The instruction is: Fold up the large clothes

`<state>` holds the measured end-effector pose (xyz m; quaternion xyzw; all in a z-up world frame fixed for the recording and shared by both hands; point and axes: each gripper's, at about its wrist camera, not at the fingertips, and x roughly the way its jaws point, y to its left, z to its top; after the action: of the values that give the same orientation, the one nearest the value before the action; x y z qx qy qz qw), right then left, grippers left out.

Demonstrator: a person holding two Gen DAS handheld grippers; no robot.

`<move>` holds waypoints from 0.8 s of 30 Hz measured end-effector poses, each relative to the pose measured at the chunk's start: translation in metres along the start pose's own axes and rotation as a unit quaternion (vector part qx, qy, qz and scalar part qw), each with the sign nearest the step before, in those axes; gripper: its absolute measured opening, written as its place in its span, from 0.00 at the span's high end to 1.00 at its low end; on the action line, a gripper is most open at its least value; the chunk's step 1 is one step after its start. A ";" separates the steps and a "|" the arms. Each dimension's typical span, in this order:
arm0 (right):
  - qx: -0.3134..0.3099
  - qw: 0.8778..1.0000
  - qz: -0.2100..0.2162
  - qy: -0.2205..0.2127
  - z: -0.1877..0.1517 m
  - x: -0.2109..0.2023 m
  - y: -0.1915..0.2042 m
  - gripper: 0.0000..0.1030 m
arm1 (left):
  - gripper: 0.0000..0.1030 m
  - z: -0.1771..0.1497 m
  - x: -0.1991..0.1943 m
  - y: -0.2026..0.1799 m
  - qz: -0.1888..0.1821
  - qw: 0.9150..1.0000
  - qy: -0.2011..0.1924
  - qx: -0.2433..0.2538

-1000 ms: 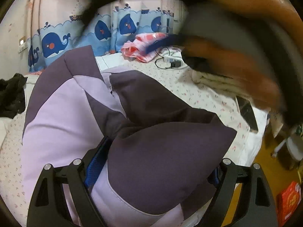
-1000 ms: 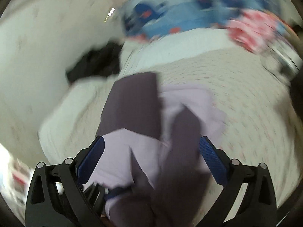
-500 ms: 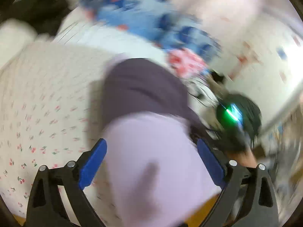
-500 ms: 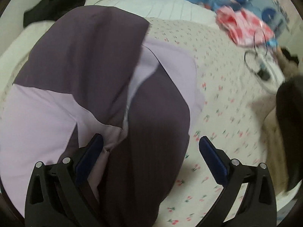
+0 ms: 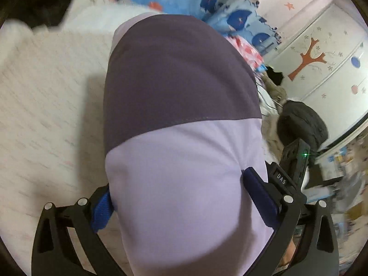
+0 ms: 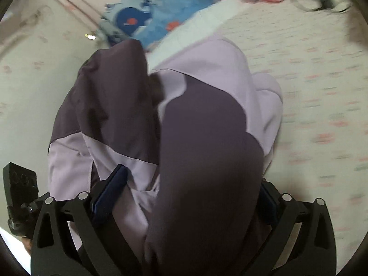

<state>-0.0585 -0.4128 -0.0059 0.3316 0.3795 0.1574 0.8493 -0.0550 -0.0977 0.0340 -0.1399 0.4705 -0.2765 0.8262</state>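
Note:
A large padded jacket in lilac and dark purple (image 5: 179,119) fills the left wrist view, hanging forward over a floral bed sheet (image 5: 46,105). My left gripper (image 5: 184,202) has its blue pads wide apart with the jacket bulk between them. In the right wrist view the same jacket (image 6: 184,119) bunches in folds, and my right gripper (image 6: 181,195) also has its pads spread on either side of the cloth. How firmly either grips is hidden by the fabric.
A whale-print blue curtain (image 5: 220,16) and pink cloth (image 5: 246,48) lie beyond the bed. A black garment (image 5: 41,2) sits far left. A dark fur-trimmed coat (image 5: 299,122) lies right. The other gripper's body (image 5: 292,165) is close at the right. A cable (image 6: 322,2) lies on the bed.
Both grippers have swung with the jacket; the views rotated and the jacket now fills the left view, lifted and bunched between both pairs of fingers.

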 end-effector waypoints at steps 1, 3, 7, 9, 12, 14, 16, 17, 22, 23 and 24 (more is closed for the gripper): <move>-0.009 1.000 0.016 0.006 -0.004 0.012 0.013 0.06 | 0.06 0.006 -0.018 0.009 0.027 1.000 -0.006 0.015; -0.072 0.996 -0.007 0.047 -0.020 0.039 0.051 0.06 | 0.06 0.011 -0.036 0.031 0.075 0.997 0.005 0.028; -0.222 0.966 -0.089 0.099 -0.035 0.053 0.078 0.06 | 0.06 0.003 -0.030 0.087 0.175 0.983 0.060 0.011; -0.251 0.951 -0.132 0.126 -0.038 0.050 0.082 0.06 | 0.06 0.003 -0.042 0.082 0.162 0.986 0.037 0.028; -0.312 0.915 -0.199 0.160 -0.042 0.049 0.098 0.06 | 0.06 0.023 -0.042 0.058 0.155 0.987 -0.010 0.050; -0.331 0.898 -0.217 0.192 -0.041 0.045 0.105 0.06 | 0.06 0.029 -0.008 0.046 0.152 0.987 0.024 0.053; -0.353 0.885 -0.237 0.191 -0.038 0.035 0.123 0.06 | 0.05 0.016 0.017 0.034 0.196 0.975 0.024 0.101; -0.359 0.885 -0.239 0.177 -0.036 0.026 0.129 0.06 | 0.05 0.011 0.022 0.034 0.200 0.974 0.022 0.103; -0.276 0.944 -0.168 0.062 0.033 0.010 0.163 0.06 | 0.05 -0.007 0.018 0.032 0.208 0.970 0.000 0.123; -0.255 0.953 -0.148 0.062 0.046 0.025 0.166 0.06 | 0.05 -0.010 0.018 0.027 0.216 0.967 -0.004 0.134; -0.241 0.955 -0.158 0.065 0.050 0.042 0.163 0.06 | 0.05 -0.012 0.018 0.021 0.226 0.963 -0.009 0.144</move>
<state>0.0043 -0.2948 0.1076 0.0417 0.4317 0.1292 0.8917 -0.0512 -0.0906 0.0050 0.0877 0.4375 -0.1463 0.8829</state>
